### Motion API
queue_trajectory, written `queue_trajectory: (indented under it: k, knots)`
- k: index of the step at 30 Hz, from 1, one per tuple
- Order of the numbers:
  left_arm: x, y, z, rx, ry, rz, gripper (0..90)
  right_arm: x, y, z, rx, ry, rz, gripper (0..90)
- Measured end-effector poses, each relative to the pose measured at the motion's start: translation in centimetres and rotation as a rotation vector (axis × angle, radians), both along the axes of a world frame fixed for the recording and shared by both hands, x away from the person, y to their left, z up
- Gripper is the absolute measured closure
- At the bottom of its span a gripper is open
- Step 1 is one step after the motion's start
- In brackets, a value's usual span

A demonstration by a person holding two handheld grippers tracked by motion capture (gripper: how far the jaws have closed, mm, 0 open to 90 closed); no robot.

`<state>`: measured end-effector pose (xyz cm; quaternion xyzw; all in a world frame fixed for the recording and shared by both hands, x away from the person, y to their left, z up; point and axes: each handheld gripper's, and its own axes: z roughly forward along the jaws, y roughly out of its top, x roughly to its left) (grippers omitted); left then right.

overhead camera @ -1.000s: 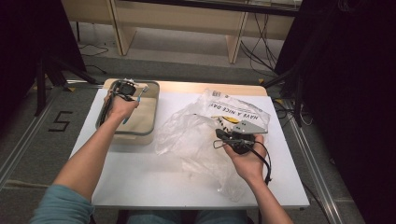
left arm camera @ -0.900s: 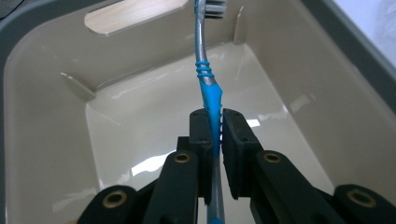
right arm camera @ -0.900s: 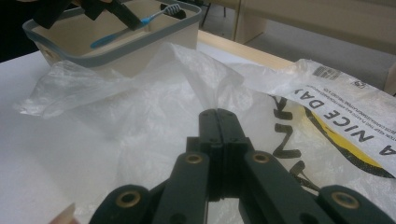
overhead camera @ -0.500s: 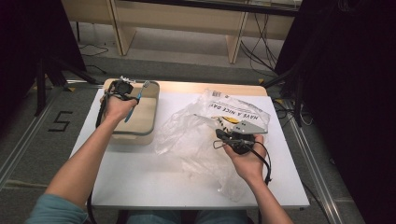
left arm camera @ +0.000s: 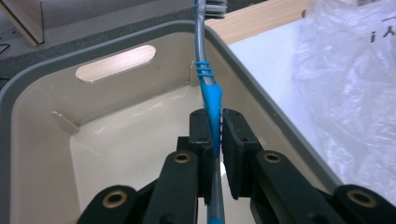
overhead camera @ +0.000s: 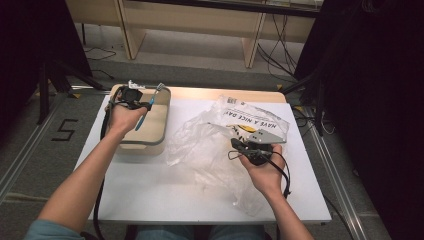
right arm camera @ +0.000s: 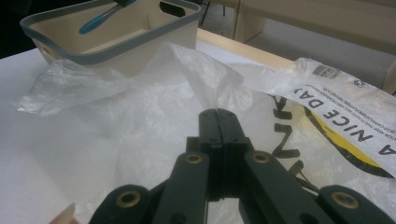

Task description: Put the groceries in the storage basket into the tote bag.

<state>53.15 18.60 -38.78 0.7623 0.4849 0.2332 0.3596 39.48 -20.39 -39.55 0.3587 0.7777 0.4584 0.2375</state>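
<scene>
Toward the upper left of the high view, the left gripper [overhead camera: 141, 104] sits over the beige bin [overhead camera: 161, 131], its jaws clamped on the blue handle of a toothbrush [overhead camera: 145, 110]. From that grip the toothbrush slants up to the right, with its bristle head reaching past the bin's far rim near the upper middle of the frame. Seen from the left gripper view, the toothbrush [left arm camera: 210, 91] runs straight up the middle of the picture between the two black pads, above the bin's pale inside.

Right of centre in the high view, the right gripper [overhead camera: 239, 146] rests on the clear plastic bag [overhead camera: 200, 145], jaws pressed together on a pinch of the film. Its own view shows the bag [right arm camera: 205, 88] rising in a crumpled peak from the shut jaws, with the bin [right arm camera: 154, 39] and the toothbrush [right arm camera: 95, 21] at the upper left. Bin and bag lie on the white table [overhead camera: 150, 195], the bag's edge just beside the bin.
</scene>
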Motion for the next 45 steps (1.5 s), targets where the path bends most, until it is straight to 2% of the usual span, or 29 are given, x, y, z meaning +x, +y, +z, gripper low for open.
queue_trajectory:
  k: [4, 6, 13, 14, 21, 23, 24, 32, 35, 38, 42, 45]
  knots:
    - [-1.0, -0.3, 0.4, -0.008, -0.020, -0.024, 82.5, 0.0, 0.0, 0.0, 0.001, -0.001, 0.000, 90.0]
    - [-1.5, -0.5, 0.6, -0.026, -0.031, -0.032, 82.5, 0.0, 0.0, 0.0, 0.001, -0.002, 0.000, 90.0]
    - [-4.0, -1.1, 1.7, -0.038, -0.068, -0.092, 82.5, 0.0, 0.0, -0.1, 0.000, 0.002, -0.002, 90.0]
    - [-4.0, -1.1, 1.7, -0.038, -0.068, -0.092, 82.5, 0.1, 0.0, -0.1, -0.001, 0.000, -0.001, 90.0]
    - [-7.3, -1.9, 2.5, -0.055, -0.106, -0.160, 82.5, 0.1, -0.1, -0.2, -0.001, 0.004, -0.005, 90.0]
    - [-7.7, -2.0, 2.5, -0.054, -0.111, -0.171, 82.4, 0.1, -0.1, -0.2, 0.000, 0.006, -0.005, 90.0]
    - [-8.6, -2.3, 2.6, -0.057, -0.115, -0.193, 82.4, 0.1, -0.1, -0.2, 0.002, 0.004, -0.007, 90.0]
    - [-11.4, -3.7, 2.6, -0.071, -0.134, -0.268, 82.4, 0.1, -0.1, -0.2, 0.003, 0.004, -0.006, 90.0]
    - [-12.2, -4.2, 2.4, -0.089, -0.140, -0.296, 82.5, 0.1, -0.1, -0.2, 0.003, 0.006, -0.006, 90.0]
    - [-12.9, -4.7, 2.2, -0.095, -0.154, -0.322, 82.5, 0.1, -0.1, -0.2, 0.003, 0.002, -0.005, 90.0]
    - [-13.6, -5.4, 1.9, -0.108, -0.150, -0.349, 82.4, 0.1, -0.1, -0.2, 0.003, 0.003, -0.004, 90.0]
    - [-14.1, -5.9, 1.7, -0.103, -0.152, -0.371, 82.4, 0.1, -0.2, -0.2, 0.006, 0.004, -0.006, 90.0]
